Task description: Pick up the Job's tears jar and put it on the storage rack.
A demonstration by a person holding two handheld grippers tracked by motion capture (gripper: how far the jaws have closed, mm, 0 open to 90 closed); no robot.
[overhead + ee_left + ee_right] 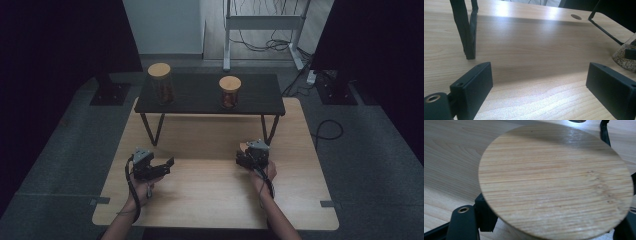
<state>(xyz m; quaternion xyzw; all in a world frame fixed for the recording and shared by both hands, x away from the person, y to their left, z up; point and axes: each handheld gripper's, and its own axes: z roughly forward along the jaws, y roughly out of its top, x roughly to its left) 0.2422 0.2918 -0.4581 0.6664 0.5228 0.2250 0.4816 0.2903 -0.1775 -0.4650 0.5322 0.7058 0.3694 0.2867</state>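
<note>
On the wooden table [215,200], my right gripper [246,158] is shut on a glass jar with a round bamboo lid [554,177]. Its black jaws sit low on either side of the jar, under the lid. The left gripper view catches this jar [622,58] at its right edge, holding brownish grains, with one black jaw against the glass. My left gripper [169,165] rests on the table to the left and points right. In its own view the left gripper [539,87] stands open, jaws wide apart over bare wood.
A low black shelf [200,97] stands across the back of the table on thin black legs [466,30]. It carries a tall lidded jar [161,82] and a shorter one [229,91]. A white frame [262,22] and cables lie on the floor behind.
</note>
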